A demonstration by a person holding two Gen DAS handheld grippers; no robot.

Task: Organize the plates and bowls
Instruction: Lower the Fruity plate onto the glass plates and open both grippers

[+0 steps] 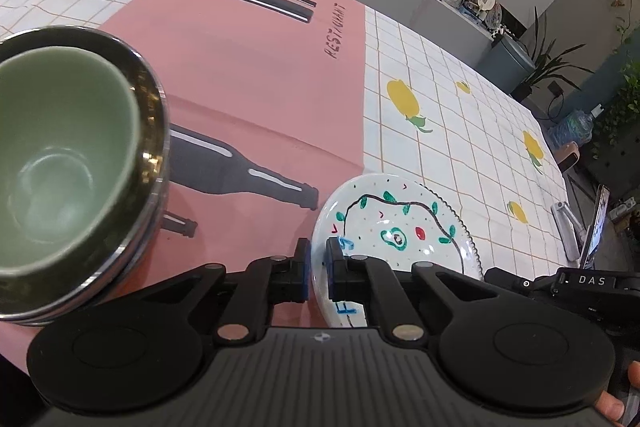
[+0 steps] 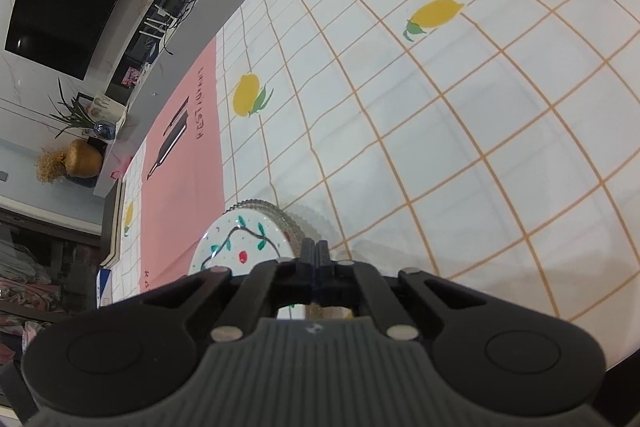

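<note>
At the far left, a green bowl (image 1: 60, 163) sits nested in a metal bowl (image 1: 150, 163). Your left gripper (image 1: 318, 269) is clamped on the near rim of the painted plate (image 1: 400, 227), which lies on the surface (image 1: 460, 131). Your right gripper (image 2: 316, 259) is pressed together, empty, just beside the plate. Next, I judge, lift it level and clear of the bowls.

Left wrist view: from low and close over the table, facing across the pink mat (image 1: 248, 75) toward the far counter. Right wrist view: also close, rolled sideways, facing over the cloth (image 2: 440, 147). Shared by both: plate (image 1: 400, 223) (image 2: 236, 247).
</note>
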